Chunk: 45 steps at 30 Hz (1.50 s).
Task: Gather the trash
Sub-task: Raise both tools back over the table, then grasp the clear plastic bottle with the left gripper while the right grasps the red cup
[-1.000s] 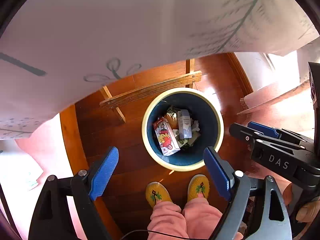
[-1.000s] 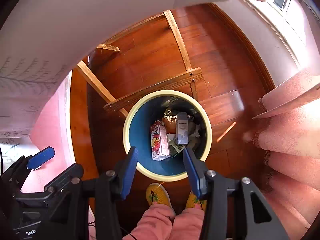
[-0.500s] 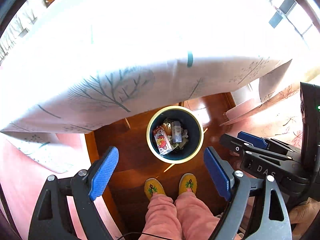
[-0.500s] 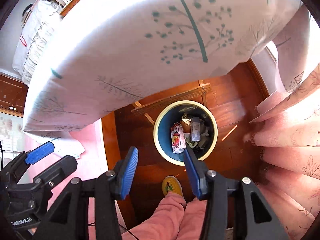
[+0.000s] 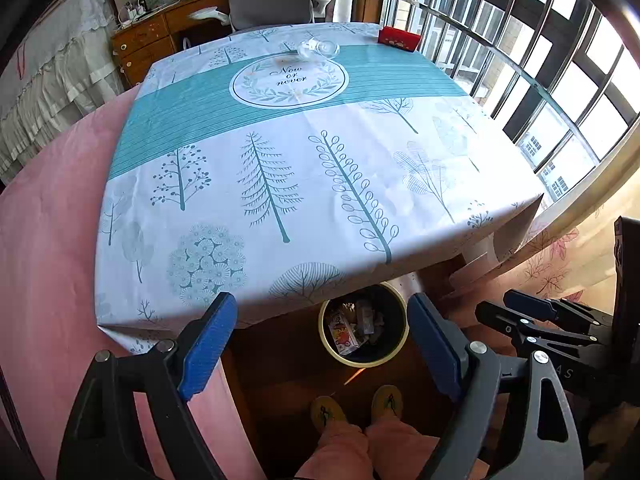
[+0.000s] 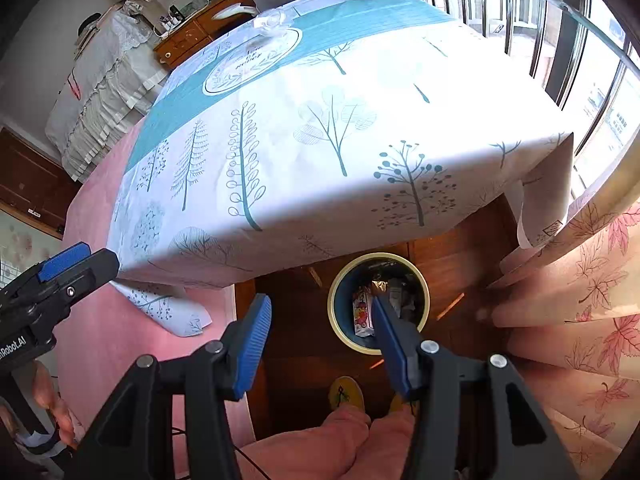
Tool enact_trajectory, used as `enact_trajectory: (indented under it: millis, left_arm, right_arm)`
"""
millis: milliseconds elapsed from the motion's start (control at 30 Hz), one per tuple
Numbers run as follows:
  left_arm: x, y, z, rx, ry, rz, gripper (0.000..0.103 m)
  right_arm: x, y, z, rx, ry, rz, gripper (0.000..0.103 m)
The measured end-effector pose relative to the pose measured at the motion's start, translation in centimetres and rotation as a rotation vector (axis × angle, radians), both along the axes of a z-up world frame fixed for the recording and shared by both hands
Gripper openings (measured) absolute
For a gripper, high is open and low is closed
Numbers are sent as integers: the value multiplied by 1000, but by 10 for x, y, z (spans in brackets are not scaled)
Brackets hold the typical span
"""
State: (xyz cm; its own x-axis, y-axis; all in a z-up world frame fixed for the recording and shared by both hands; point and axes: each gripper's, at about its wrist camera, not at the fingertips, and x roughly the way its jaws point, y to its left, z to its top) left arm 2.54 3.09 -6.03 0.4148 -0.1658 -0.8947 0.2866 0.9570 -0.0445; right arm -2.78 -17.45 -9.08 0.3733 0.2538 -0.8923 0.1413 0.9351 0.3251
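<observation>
Both the left gripper (image 5: 320, 344) and right gripper (image 6: 320, 340) hang with jaws wide, holding nothing. Below them on the floor, the trash bin (image 5: 394, 354) holds cartons, partly under the tabletop (image 5: 280, 168), whose far side carries a red box (image 5: 399, 36).

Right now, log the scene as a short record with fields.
left claw: open, holds nothing
right claw: open, holds nothing
bin: on the floor at the table edge, holding cartons and wrappers
table: tree-print cloth
left on table: clear plastic item, red box, both at the far end
</observation>
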Motion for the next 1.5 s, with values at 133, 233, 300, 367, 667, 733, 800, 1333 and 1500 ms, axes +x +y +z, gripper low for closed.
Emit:
enact_trajectory:
  millis: [133, 233, 300, 367, 667, 733, 800, 1333, 1500]
  left_arm:
    - [10, 6, 20, -13, -37, -22, 86]
    - [18, 9, 34, -7, -59, -33, 86]
    - [23, 10, 41, -4, -82, -27, 86]
    - [30, 14, 46, 11, -110, -7, 86]
    - [69, 22, 55, 30, -118, 18, 85]
    - [80, 23, 57, 24, -121, 29, 85]
    - [96, 23, 60, 22, -122, 44, 85]
    - [290, -23, 61, -25, -18, 303, 85]
    - [360, -47, 36, -20, 92, 334, 85]
  right_arm:
    - [5, 0, 20, -22, -44, -24, 53]
    - [11, 1, 34, -40, -77, -40, 53]
    - [16, 1, 43, -50, -100, -52, 53]
    - [21, 3, 51, -61, -125, -60, 53]
    - [60, 5, 80, -113, -194, -46, 53]
    - [76, 1, 85, -117, -205, -38, 53]
    - [94, -4, 91, -124, -223, -27, 53]
    - [324, -98, 114, -139, -312, 159, 53]
    - [399, -133, 106, -175, -323, 222, 64]
